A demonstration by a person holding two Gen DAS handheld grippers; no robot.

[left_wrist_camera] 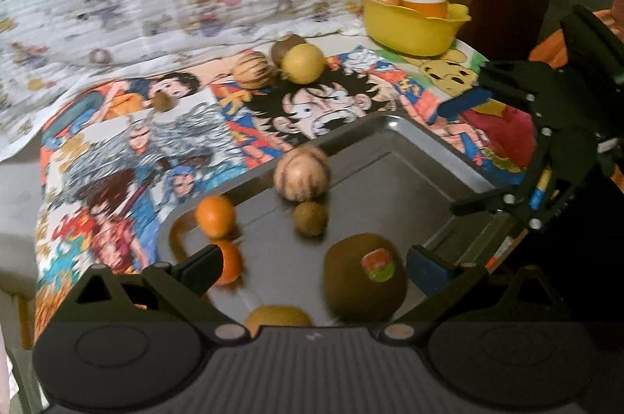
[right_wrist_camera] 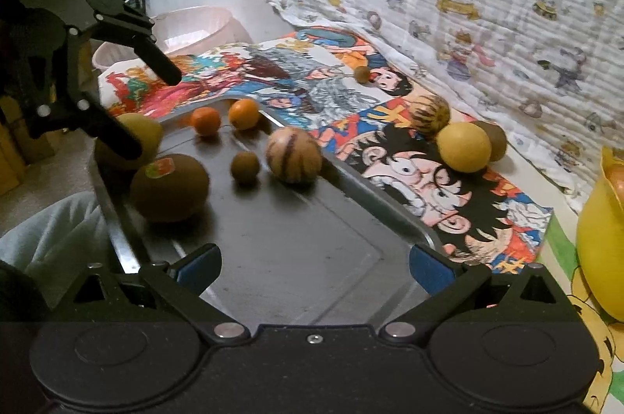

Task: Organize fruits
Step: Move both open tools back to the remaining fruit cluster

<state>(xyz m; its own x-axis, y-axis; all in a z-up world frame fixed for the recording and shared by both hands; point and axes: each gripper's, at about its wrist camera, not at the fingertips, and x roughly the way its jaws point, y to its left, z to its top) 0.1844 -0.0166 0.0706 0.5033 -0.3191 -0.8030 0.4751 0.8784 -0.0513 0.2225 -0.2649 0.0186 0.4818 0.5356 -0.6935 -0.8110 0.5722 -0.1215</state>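
Metal tray on the tabletop held 2 oranges, 1 striped melon, 1 stickered kiwi and a small brown fruit. Beyond it lay a lemon beside a second striped melon. Left tool and right tool were both spread, gripping nothing.

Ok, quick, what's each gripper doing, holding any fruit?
Left gripper: open, holding nothing, above the tray.
Right gripper: open wide, empty, over the tray.
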